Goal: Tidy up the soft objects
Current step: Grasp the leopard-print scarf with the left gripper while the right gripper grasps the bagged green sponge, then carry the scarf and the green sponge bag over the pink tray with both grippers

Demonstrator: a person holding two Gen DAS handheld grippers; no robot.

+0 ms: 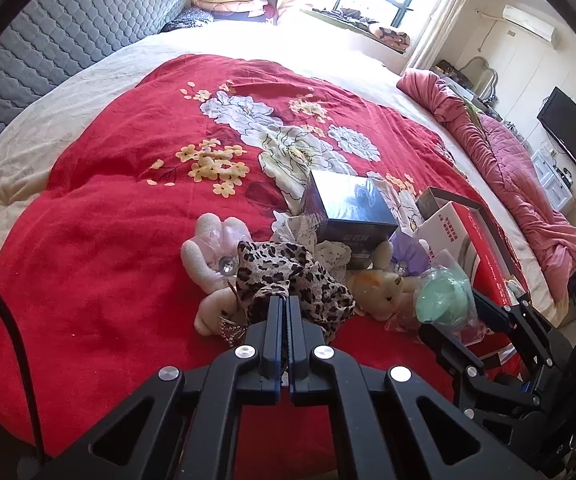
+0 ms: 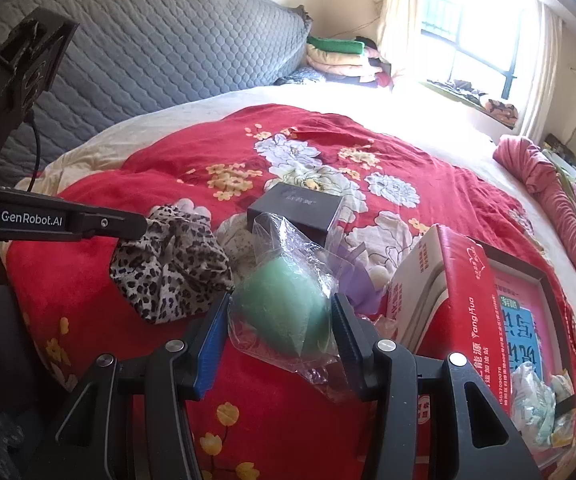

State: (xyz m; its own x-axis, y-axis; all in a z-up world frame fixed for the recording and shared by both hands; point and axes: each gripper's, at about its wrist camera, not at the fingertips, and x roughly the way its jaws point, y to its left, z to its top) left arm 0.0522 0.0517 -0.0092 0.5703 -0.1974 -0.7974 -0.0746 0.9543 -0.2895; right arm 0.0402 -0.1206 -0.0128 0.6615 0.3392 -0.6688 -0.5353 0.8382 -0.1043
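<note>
A leopard-print cloth (image 1: 288, 276) lies bunched on the red flowered bedspread (image 1: 108, 240), and my left gripper (image 1: 284, 302) is shut on its near edge. In the right wrist view the same cloth (image 2: 176, 268) hangs from the left gripper (image 2: 140, 227). My right gripper (image 2: 280, 304) is shut on a soft green lump in a clear plastic bag (image 2: 284, 304), one pad on each side. From the left wrist view the bagged green lump (image 1: 442, 300) shows between the right gripper's fingers (image 1: 484, 308). Two pale plush toys (image 1: 208, 256) (image 1: 384, 284) lie beside the cloth.
A dark box (image 1: 352, 208) sits behind the toys. A red and white carton (image 2: 468, 300) stands open at the right, with crumpled fabric (image 2: 536, 400) inside. A rolled pink quilt (image 1: 508, 160) runs along the bed's right edge. The grey padded headboard (image 2: 148, 40) is behind.
</note>
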